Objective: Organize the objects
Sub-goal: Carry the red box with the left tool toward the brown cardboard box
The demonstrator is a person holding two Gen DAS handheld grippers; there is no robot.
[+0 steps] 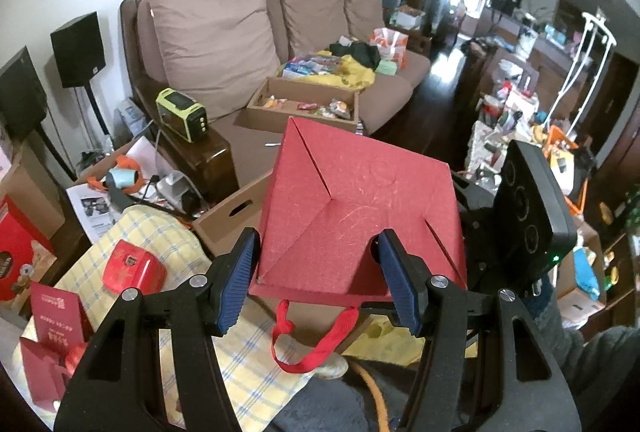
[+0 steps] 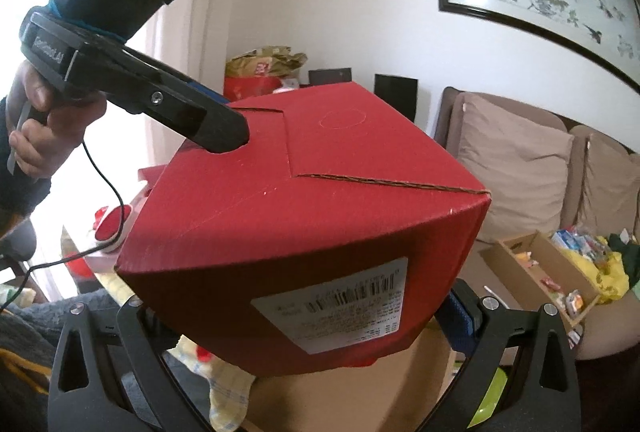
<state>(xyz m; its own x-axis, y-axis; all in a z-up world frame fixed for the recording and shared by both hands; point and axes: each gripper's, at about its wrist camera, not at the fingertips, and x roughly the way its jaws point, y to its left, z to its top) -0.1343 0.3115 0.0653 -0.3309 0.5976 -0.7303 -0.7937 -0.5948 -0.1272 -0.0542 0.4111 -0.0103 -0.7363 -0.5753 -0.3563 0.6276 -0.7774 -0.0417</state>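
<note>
Both pairs of jaws are set wide around one red box point(image 1: 356, 216), which is held up in the air between them, bottom flaps turned upward. On the left gripper point(image 1: 318, 284) the blue pads point(image 1: 236, 284) are seen spread to either side of the box's near corner; whether they press its walls cannot be told from this view. From the right wrist view the left gripper's finger is seen lying against the box's top face near the flap seam. On the right gripper point(image 2: 304, 316) the fingers are spread past the box's lower edges, one blue pad point(image 2: 460, 320) showing just beside the right-hand corner; actual contact cannot be told there either.

Beyond the box, the brown sofa point(image 1: 224, 44) is spread across the back, its seat partly taken by an open cardboard tray point(image 1: 304, 104) of small packets. Below the box, a bigger cardboard carton point(image 1: 232, 216) with a cut handle slot is seen, its rim close under the box's lower edge. To the left a yellow checked cloth point(image 1: 160, 252) is laid out, with a small red tin point(image 1: 134, 272) resting on it, well apart from the jaws. A red ribbon handle point(image 1: 316, 336) is seen hanging beneath the box. On the box's near face in the right wrist view, a white barcode label point(image 2: 340, 304) is stuck, its print too small to read.
</note>
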